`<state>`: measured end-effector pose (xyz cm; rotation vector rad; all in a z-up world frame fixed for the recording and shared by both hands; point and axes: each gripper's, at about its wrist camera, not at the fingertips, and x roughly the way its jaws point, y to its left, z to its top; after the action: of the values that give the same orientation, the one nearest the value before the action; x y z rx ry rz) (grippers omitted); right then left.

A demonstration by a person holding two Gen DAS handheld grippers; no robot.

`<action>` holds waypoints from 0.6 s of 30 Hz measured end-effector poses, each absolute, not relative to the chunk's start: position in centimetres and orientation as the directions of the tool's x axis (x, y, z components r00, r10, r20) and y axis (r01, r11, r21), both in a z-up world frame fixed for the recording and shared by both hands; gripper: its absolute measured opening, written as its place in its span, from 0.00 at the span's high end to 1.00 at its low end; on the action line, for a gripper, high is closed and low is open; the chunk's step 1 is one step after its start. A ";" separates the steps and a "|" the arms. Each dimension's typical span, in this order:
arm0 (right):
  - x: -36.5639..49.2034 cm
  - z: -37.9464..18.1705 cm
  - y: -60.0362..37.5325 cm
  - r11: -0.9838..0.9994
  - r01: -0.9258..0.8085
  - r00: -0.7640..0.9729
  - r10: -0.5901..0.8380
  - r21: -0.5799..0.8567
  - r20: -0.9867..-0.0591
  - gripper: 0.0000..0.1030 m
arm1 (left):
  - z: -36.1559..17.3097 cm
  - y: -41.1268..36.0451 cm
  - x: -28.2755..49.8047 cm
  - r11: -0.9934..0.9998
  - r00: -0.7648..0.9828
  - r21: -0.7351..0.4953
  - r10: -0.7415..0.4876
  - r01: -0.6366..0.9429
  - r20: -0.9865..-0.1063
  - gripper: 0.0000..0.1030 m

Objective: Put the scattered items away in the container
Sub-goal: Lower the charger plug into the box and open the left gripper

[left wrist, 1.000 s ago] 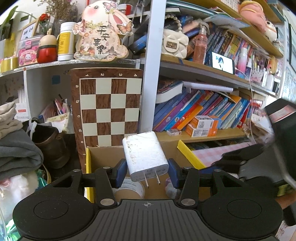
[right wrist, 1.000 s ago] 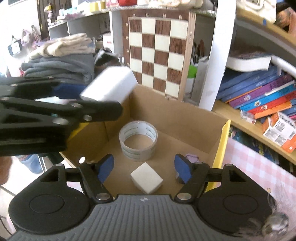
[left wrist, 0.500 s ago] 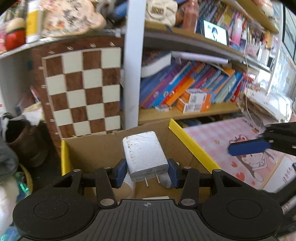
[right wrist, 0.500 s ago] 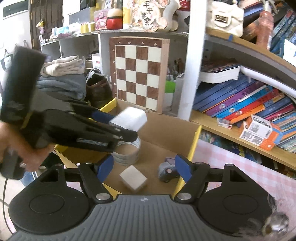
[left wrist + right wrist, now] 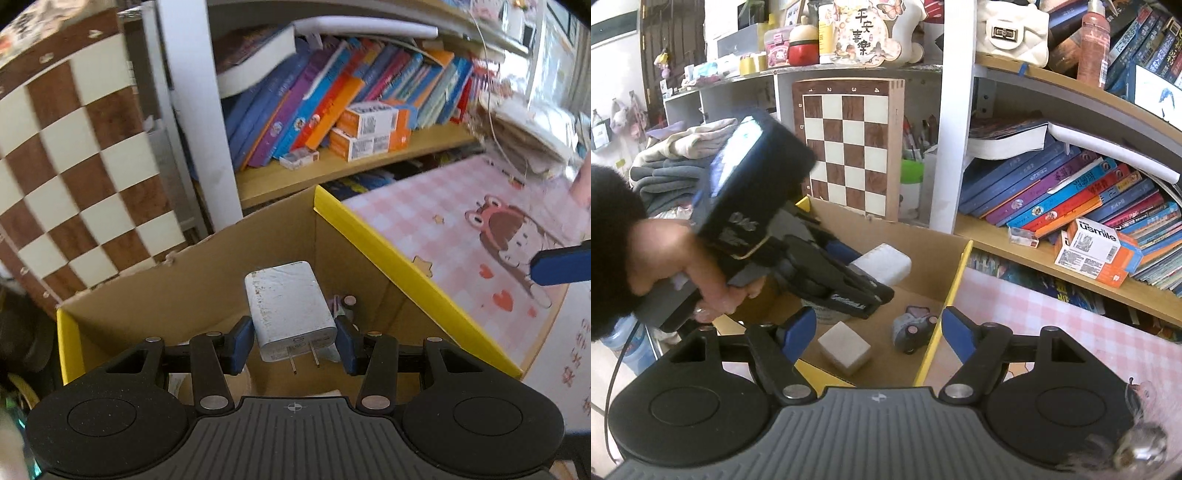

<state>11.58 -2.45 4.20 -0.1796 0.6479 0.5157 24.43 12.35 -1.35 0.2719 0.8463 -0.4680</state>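
my left gripper (image 5: 293, 341) pinching white charger (image 5: 290, 308) by its sides, prongs toward camera, above open cardboard box (image 5: 369, 236) | my right gripper (image 5: 877, 332) jaws spread, just been opening, nothing between pads, near box's yellow edge | white cube (image 5: 844, 349) and small grey toy (image 5: 910, 330) on box floor

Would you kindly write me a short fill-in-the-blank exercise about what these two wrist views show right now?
1. The left tongs are shut on a white ____ with two metal prongs.
2. The right tongs hold ____.
3. The box has a rim coloured ____.
4. Behind the box leans a brown and cream ____.

Missing words: charger; nothing; yellow; chessboard
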 end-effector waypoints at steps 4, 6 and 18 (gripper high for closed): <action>11.6 4.1 -2.7 0.862 -0.507 0.680 0.397 -0.003 -0.617 0.27 | -1.9 12.3 25.9 0.865 0.553 0.059 -0.265 0.498 -0.790 0.56; 11.7 4.0 -2.8 0.865 -0.502 0.678 0.396 0.003 -0.619 0.27 | -2.3 12.4 26.6 0.866 0.543 0.065 -0.252 0.497 -0.801 0.56; 11.4 3.4 -3.1 0.867 -0.496 0.665 0.411 0.043 -0.624 0.26 | -4.4 11.4 29.1 0.853 0.475 0.074 -0.214 0.517 -0.854 0.56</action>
<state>11.39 -3.13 3.35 -0.1347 0.6701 0.5136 29.08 11.40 -4.35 0.3451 0.9801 -0.4577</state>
